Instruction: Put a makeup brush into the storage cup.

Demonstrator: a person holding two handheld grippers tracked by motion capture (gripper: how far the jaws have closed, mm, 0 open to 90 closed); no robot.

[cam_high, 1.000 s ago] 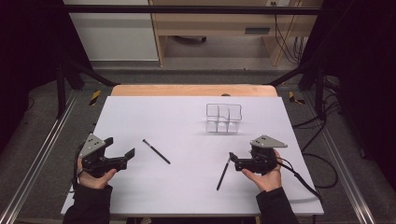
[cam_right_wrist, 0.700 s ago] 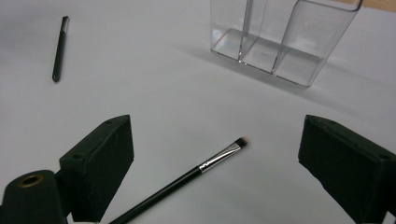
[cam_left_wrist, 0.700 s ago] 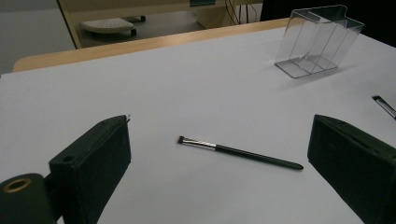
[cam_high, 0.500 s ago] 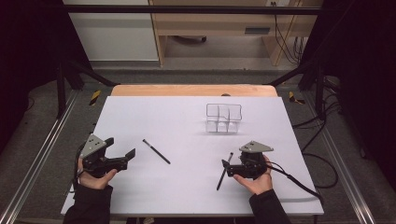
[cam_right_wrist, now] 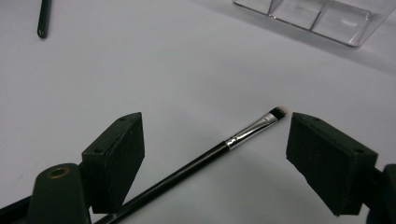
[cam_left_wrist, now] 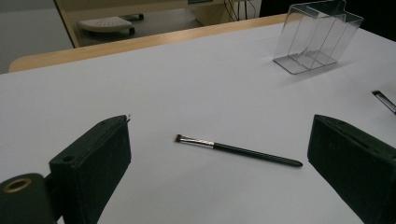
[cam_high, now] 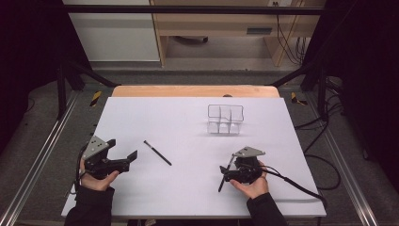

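Right hand-held gripper [cam_right_wrist: 212,144] low over the white table [cam_high: 188,122], jaws apart but just been closing, near brush [cam_right_wrist: 201,161] lying between them on the sheet, pads not pressing it. Handle end cut off at lower edge of the right gripper view; in the high view partly hidden under the gripper. Left hand-held gripper [cam_left_wrist: 219,158] wide open, holding nothing, second brush [cam_left_wrist: 238,149] lying ahead. Clear organiser [cam_high: 226,119] further back, probably empty, hard to make out.
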